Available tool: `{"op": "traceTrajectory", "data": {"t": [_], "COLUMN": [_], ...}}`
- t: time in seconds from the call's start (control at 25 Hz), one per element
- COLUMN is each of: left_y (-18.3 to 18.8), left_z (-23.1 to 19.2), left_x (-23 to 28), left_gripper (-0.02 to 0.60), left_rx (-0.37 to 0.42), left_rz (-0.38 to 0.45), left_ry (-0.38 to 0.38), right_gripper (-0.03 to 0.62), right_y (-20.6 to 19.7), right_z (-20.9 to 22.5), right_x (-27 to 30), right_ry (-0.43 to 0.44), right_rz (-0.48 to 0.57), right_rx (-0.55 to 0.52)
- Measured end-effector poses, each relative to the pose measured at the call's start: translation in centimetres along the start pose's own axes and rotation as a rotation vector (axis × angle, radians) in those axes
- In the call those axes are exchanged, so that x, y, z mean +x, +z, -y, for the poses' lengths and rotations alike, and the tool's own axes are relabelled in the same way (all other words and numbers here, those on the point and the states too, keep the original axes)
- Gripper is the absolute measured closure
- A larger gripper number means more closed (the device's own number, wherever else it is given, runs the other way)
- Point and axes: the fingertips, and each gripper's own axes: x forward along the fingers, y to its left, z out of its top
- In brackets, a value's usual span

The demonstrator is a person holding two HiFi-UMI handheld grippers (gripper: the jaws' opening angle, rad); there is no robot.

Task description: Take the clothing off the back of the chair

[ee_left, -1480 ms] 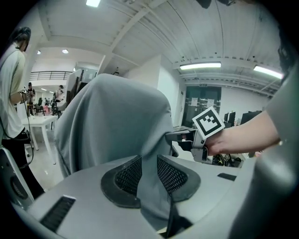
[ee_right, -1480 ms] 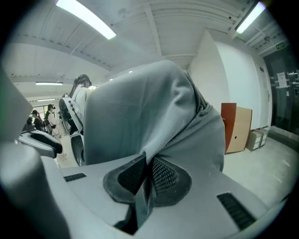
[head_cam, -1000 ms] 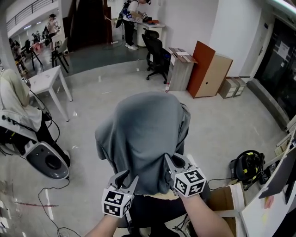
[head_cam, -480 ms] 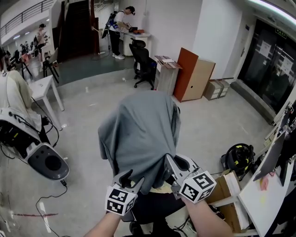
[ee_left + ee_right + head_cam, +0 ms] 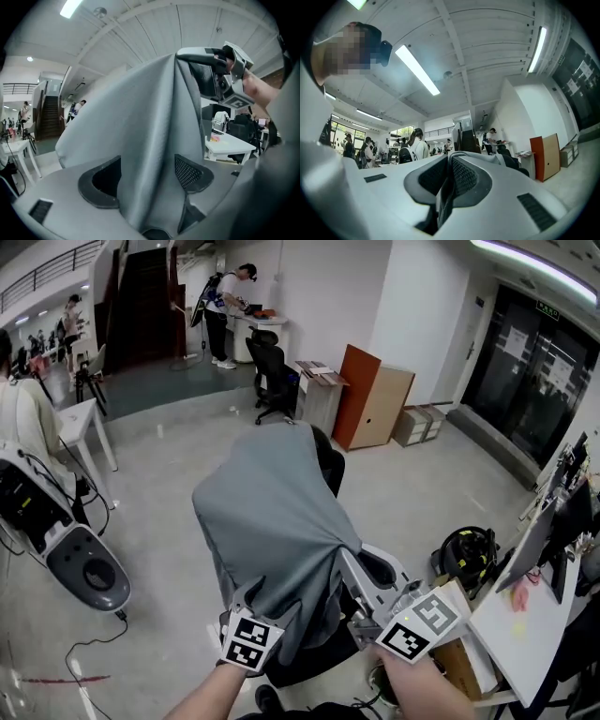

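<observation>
Left gripper (image 5: 244,598) jaws are seen spread wide, having just been opening, with the grey garment (image 5: 272,512) hanging loosely between them and not pinched. A fold at the garment's lower edge is clamped in the shut right gripper (image 5: 350,559), and the cloth is drawn taut toward it. The garment is draped over the back of the black chair (image 5: 330,465). Open floor (image 5: 169,474) is left beside and beyond the chair. A white desk (image 5: 525,624) edge is found near on the right, and a grey machine base (image 5: 84,573) is set apart on the left.
</observation>
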Motion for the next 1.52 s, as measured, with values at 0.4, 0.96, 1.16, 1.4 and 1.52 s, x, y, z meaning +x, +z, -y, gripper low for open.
{"op": "traceTrajectory", "data": {"t": [0.4,0.96,1.16,1.4,1.52], "left_y": [0.3,5.2,9.3,14.1,16.4], "left_z": [4.5,2.9,2.4,2.1,2.7], "left_x": [-1.8,-1.7,-1.0,-1.6,-3.3], "left_gripper": [0.242,0.244,0.244,0.247,0.446], "left_rx": [0.066,0.156,0.229,0.285,0.322], "left_rz": [-0.063,-0.010,0.041,0.137,0.211], "left_ry": [0.117,0.266,0.285,0.338,0.370], "right_gripper": [0.562,0.563,0.563,0.563,0.563], "right_y": [5.9,8.2,9.2,10.4,10.8], "right_z": [-3.1,-4.7,-5.3,-5.2,-3.9], "right_x": [-8.3,-15.9,-17.5,-19.7,-20.7], "right_ry": [0.085,0.102,0.116,0.100,0.060], "right_rz": [0.084,0.116,0.122,0.142,0.169], "right_rx": [-0.011,0.010,-0.036,-0.061,-0.031]}}
